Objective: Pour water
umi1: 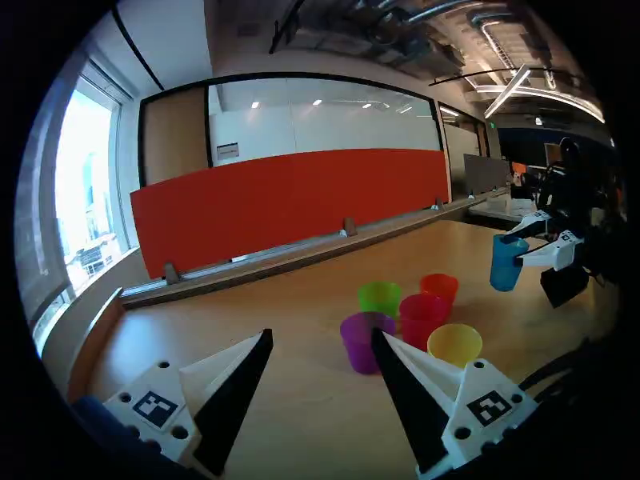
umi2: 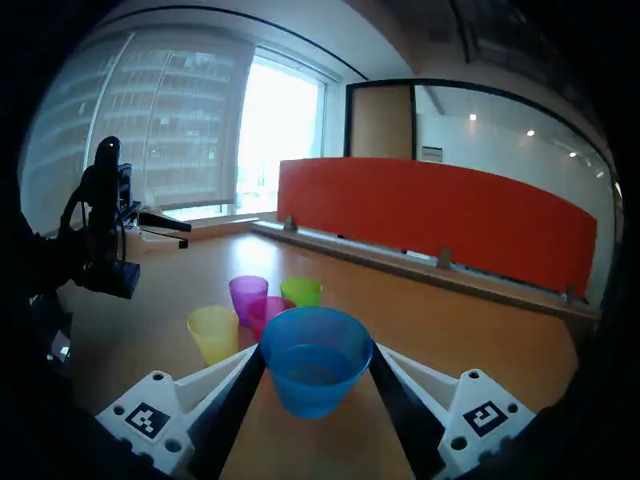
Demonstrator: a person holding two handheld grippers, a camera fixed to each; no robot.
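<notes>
Right gripper (umi2: 316, 350) is pinching a tapered, glossy blue plastic cup (umi2: 314, 388) holding water; left gripper (umi1: 322, 334) is gaping wide above a smooth wooden table (umi1: 240, 312).

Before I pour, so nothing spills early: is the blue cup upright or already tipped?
Upright: the blue cup sits level in the right gripper, rim up, water lying flat inside.
</notes>
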